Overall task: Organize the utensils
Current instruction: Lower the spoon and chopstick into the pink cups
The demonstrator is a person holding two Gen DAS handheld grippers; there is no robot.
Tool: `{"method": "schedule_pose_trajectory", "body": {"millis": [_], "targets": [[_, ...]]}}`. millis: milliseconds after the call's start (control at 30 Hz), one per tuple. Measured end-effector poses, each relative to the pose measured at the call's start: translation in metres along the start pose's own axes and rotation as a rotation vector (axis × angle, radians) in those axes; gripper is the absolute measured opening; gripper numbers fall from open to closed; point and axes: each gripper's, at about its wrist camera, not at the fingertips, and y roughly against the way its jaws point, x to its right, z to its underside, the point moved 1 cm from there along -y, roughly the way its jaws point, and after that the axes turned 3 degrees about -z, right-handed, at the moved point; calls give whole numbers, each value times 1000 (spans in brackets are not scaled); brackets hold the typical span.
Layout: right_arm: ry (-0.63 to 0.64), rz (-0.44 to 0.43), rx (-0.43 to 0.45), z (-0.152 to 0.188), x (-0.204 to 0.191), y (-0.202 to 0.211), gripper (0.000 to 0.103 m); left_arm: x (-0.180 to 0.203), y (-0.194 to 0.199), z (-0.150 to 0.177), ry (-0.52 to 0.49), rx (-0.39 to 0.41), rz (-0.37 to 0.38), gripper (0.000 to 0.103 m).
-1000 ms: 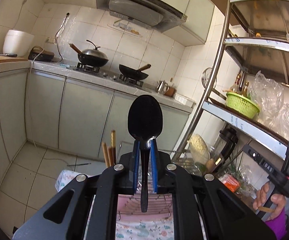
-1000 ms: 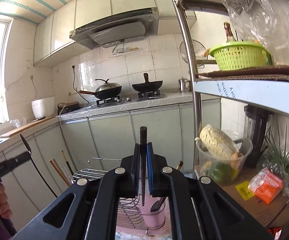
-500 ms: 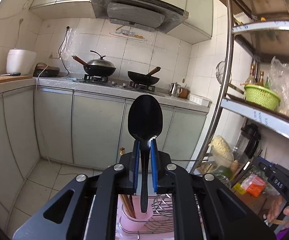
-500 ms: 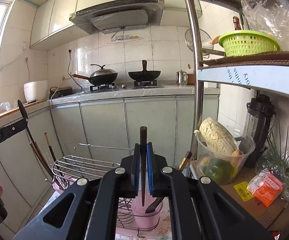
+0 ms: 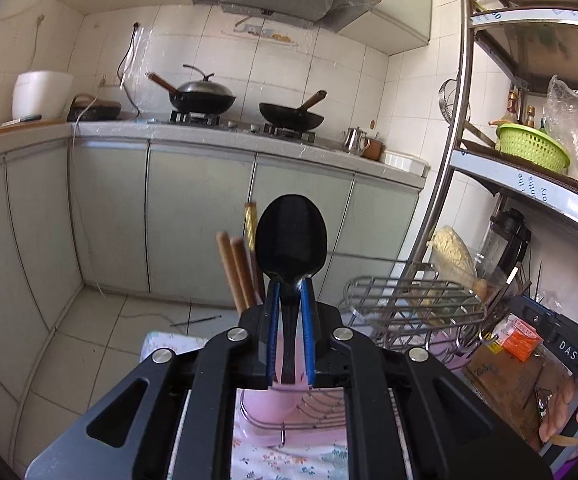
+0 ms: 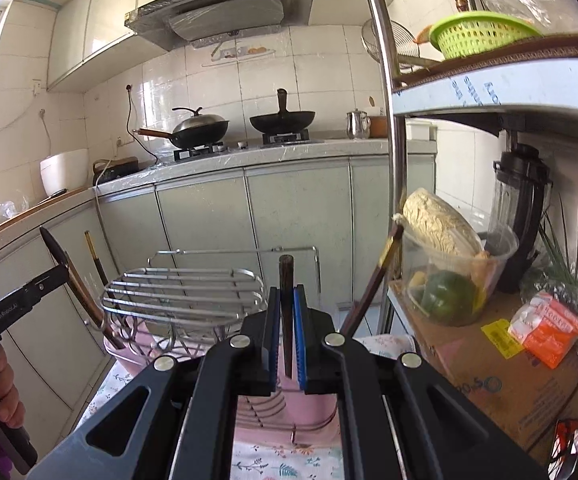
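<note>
Two tools gripping, left tool (image 5: 289, 300) black spoon (image 5: 291, 236), right tool (image 6: 287, 308) dark stick (image 6: 286, 300), lower ends hidden

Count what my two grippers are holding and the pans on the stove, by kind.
Spoon: 1, in the left gripper
Chopstick: 1, in the right gripper
Pans: 2, one lidded, one open
Total: 4
</note>
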Motion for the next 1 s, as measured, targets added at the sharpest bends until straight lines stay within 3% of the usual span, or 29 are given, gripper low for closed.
{"method": "schedule_pose_trajectory", "body": {"millis": [133, 167, 467, 867, 1000], "targets": [[-95, 3, -23, 16, 12, -3, 6, -4, -10, 10, 23, -34, -4, 10], [-108, 9, -27, 19, 15, -5, 6, -5, -11, 11, 25, -38, -6, 2], [-210, 20, -77, 29, 51, -26, 6, -13, -22, 11, 48, -51, -17, 2], [-71, -17, -74, -16, 47, -61, 6, -16, -27, 8, 75, -66, -18, 2], [-50, -35, -93, -11, 43, -64, 6, -17, -20, 7, 92, -57, 21, 3]]}}
